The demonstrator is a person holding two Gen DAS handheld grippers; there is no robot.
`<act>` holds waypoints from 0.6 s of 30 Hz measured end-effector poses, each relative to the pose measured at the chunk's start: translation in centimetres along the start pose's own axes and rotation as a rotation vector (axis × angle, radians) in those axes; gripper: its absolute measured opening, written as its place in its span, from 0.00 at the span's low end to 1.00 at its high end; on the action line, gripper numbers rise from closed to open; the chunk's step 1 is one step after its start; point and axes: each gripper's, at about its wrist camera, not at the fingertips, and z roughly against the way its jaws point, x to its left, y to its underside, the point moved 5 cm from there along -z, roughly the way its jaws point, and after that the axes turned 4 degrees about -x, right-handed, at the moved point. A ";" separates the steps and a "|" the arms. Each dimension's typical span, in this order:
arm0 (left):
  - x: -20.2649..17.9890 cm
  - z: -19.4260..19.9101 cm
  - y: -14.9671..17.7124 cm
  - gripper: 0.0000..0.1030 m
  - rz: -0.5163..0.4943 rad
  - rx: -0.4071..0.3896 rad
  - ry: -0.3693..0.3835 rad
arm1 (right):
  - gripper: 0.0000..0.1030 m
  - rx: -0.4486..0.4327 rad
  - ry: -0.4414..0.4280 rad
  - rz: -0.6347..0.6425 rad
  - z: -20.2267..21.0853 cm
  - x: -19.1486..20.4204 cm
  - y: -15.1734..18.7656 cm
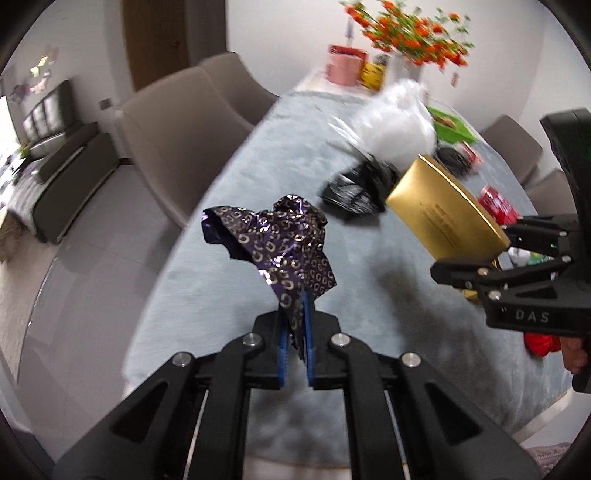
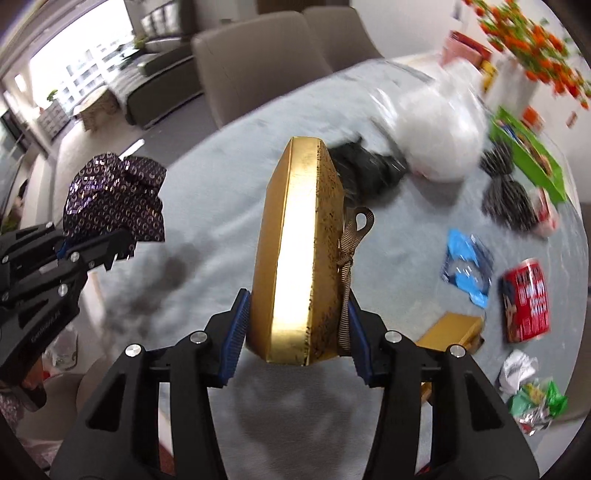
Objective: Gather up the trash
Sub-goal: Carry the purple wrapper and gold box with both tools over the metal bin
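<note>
Two tools, each carrying one piece of trash above the worktop (image 2: 229, 155), which is draped in pale grey-blue cloth. Left tool (image 1: 294, 363): blue pads pressed together on one crumpled purple foil wrapper with a gold ring pattern (image 1: 275, 242), held clear of the cloth; seen also from the right wrist view (image 2: 116, 199). Right tool (image 2: 295, 332): pads clamped on either flat face of one gold cardboard box with a brown ribbon bow (image 2: 303, 254), held on edge in the air. Beyond both, on the cloth: one black crumpled bag (image 2: 373, 166) just beside one white translucent plastic bag (image 2: 436, 136), blurred. Further right: one blue packet (image 2: 467, 267), one red carton (image 2: 524, 301), one second gold box (image 2: 452, 328), one green tray (image 2: 528, 151), and crumpled white and green wrappers (image 2: 528, 391) near the edge. Two grey chairs (image 1: 173, 133) stand along the far left side; orange flowers (image 1: 410, 33) stand at the far end
</note>
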 end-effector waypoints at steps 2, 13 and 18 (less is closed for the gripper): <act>1.9 1.5 0.0 0.07 0.033 -0.013 -0.043 | 0.46 -0.007 -0.029 0.044 0.4 1.7 -0.7; 15.3 7.2 2.9 0.07 0.183 -0.024 -0.209 | 0.46 -0.048 -0.152 0.211 -0.7 14.4 -7.0; 23.1 8.7 3.7 0.07 0.184 -0.018 -0.224 | 0.46 -0.045 -0.136 0.215 -2.6 21.4 -10.2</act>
